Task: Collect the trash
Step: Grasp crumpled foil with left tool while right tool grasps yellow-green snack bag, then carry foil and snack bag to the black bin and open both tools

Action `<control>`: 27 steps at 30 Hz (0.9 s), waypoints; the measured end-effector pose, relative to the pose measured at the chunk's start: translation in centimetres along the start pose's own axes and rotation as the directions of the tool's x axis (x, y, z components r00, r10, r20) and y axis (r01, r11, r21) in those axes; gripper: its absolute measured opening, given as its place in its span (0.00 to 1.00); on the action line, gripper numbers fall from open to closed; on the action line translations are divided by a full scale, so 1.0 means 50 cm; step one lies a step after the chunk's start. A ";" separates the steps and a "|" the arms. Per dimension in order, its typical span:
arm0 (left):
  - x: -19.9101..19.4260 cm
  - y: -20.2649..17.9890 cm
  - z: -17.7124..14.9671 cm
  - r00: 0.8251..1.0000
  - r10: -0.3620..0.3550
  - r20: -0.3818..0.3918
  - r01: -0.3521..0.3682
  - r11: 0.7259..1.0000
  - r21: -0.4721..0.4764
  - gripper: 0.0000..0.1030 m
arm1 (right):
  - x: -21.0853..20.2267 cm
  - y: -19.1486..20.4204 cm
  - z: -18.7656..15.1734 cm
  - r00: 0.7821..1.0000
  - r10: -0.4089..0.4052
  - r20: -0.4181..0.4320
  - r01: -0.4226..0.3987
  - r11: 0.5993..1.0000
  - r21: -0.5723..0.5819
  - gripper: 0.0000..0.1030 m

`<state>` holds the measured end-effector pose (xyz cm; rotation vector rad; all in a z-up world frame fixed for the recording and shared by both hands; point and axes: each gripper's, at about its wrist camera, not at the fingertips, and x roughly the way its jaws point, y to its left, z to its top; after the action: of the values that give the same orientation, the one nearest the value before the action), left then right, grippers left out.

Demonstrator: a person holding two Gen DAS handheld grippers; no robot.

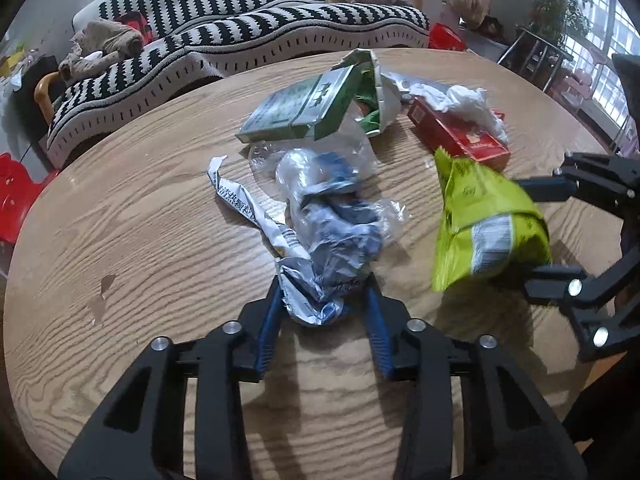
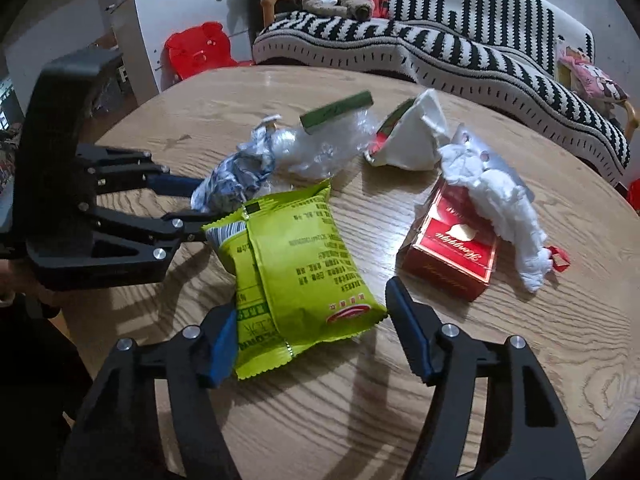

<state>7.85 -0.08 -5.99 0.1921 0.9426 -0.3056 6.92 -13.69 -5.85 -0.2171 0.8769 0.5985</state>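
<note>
Trash lies on a round wooden table point(image 1: 120, 208). My left gripper point(image 1: 324, 284) is open, its blue fingers on either side of a crumpled blue-and-white wrapper point(image 1: 328, 248); it also shows in the right wrist view point(image 2: 228, 184). My right gripper point(image 2: 308, 316) is open around the near end of a lime-green snack bag point(image 2: 296, 264), which also shows in the left wrist view point(image 1: 488, 220). Behind lie clear plastic point(image 1: 316, 160), a green box point(image 1: 300, 108), a white torn carton point(image 2: 416, 136), a red cigarette box point(image 2: 452, 252) and a white tissue point(image 2: 500, 200).
A black-and-white striped sofa point(image 1: 256, 36) stands behind the table, with a brown stuffed toy point(image 1: 104, 44) on it. A red plastic stool point(image 2: 200, 48) and a white cabinet point(image 2: 180, 12) stand beyond the table's far left edge.
</note>
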 end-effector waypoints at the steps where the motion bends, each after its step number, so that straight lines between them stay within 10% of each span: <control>1: -0.006 -0.001 -0.001 1.000 -0.006 0.001 0.006 1.000 -0.002 0.36 | -0.007 0.000 0.001 1.000 0.002 0.005 -0.002 1.000 0.004 0.64; 18: -0.138 -0.048 0.052 0.993 0.003 0.116 0.001 0.999 -0.039 0.35 | -0.227 -0.122 -0.074 0.983 -0.128 0.131 0.096 0.970 0.221 0.64; 27: -0.128 -0.278 0.139 0.976 -0.157 0.149 0.143 0.984 0.105 0.35 | -0.421 -0.297 -0.255 0.919 -0.384 0.087 0.307 0.837 0.452 0.64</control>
<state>4.91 -14.10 2.83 0.1803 0.7885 -0.4983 -3.24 -39.55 1.52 0.0813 0.7531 0.0694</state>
